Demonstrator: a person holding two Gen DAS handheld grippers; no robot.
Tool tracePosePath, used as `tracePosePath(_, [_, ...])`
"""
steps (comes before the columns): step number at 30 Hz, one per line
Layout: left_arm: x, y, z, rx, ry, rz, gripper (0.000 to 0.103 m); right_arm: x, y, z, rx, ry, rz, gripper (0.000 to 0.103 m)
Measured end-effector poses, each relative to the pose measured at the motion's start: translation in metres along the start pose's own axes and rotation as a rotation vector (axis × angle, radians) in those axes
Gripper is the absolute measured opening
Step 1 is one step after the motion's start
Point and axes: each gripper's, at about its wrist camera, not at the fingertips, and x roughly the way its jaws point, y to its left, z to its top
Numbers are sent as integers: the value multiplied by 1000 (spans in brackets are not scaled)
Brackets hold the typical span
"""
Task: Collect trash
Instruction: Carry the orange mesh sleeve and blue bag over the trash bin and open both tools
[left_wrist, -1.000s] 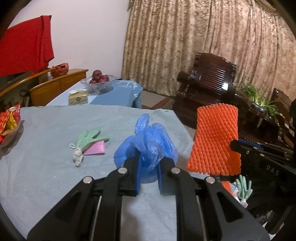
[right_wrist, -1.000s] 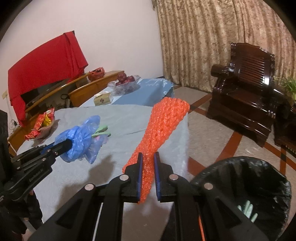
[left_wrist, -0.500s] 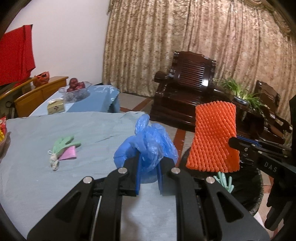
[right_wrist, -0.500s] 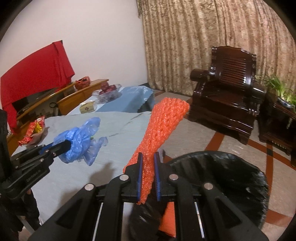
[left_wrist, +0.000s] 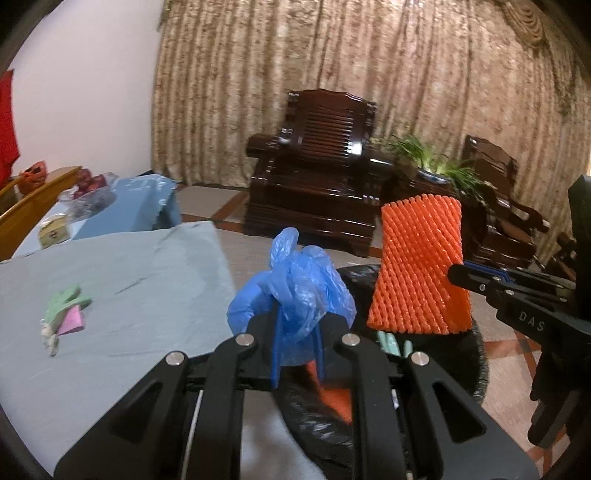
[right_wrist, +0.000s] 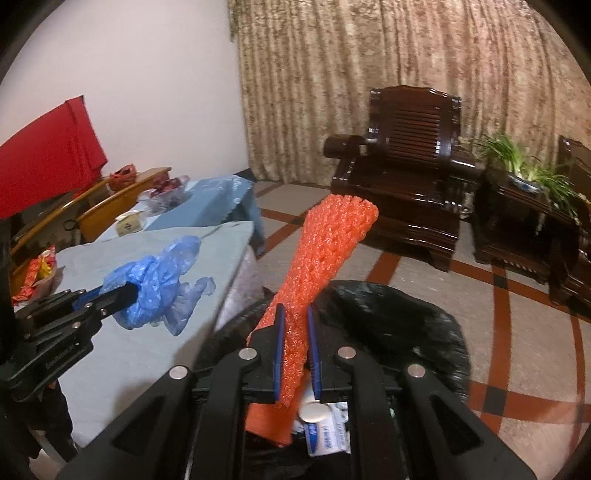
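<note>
- While both our claws are loaded, the left gripper (left_wrist: 297, 345) is clamped on a crumpled blue plastic bag (left_wrist: 295, 291), pads pinching its lower bunched part.
- Our right gripper (right_wrist: 294, 354) is clamped on an orange foam net sleeve (right_wrist: 325, 266), gripped near its lower end, the rest sticking up and forward.
- We see the black bin bag (right_wrist: 399, 321) just beyond and below the right claw; the sleeve's lower end looks over its opening. From the left view the blue bag sits near the bin's rim, at the table edge.
- Inside the bin we see another orange piece and white wrappers (right_wrist: 325, 428), so some trash is already in.
- One green-and-pink scrap (left_wrist: 64, 314) lies on the grey tablecloth (left_wrist: 147, 280), well apart from both claws; we judge it is left to collect.
- Handling, our judgement: the blue bag is very light, limp and slippery; it may cling to the pads on release, so hold it at a thick bunch.
- The foam sleeve is light, springy, squashes under the pads and holds shape; a grip low on it leaves it top-heavy but no real risk.
- Neither is fragile; a drop from above the opening should do.
</note>
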Motion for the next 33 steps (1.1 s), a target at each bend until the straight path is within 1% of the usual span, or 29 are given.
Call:
tracePosePath(6, [22, -28, -2, 28, 24, -66, 13, -6, -26, -8, 19, 12, -45, 12])
tracePosePath(10, [36, -43, -5, 54, 42, -95, 13, -7, -42, -13, 35, 24, -67, 12])
tracePosePath(16, [57, -60, -9, 72, 69, -121, 13, -3, -57, -22, 54, 46, -90, 12])
tracePosePath(23, [86, -79, -16, 105, 102, -148, 13, 13, -75, -38, 79, 96, -113, 12])
tracePosePath(28, [98, -83, -20, 114, 117, -159, 14, 23, -82, -47, 93, 125, -116, 12])
tracePosePath(29, [99, -83, -20, 113, 121, -160, 19, 25, -83, -48, 94, 128, -115, 12])
tracePosePath(32, [101, -77, -22, 91, 132, -167, 28, 27, -86, -50, 93, 136, -124, 18])
tracePosePath(33, [102, -76, -22, 87, 135, -167, 33, 28, -87, -50, 94, 137, -127, 23])
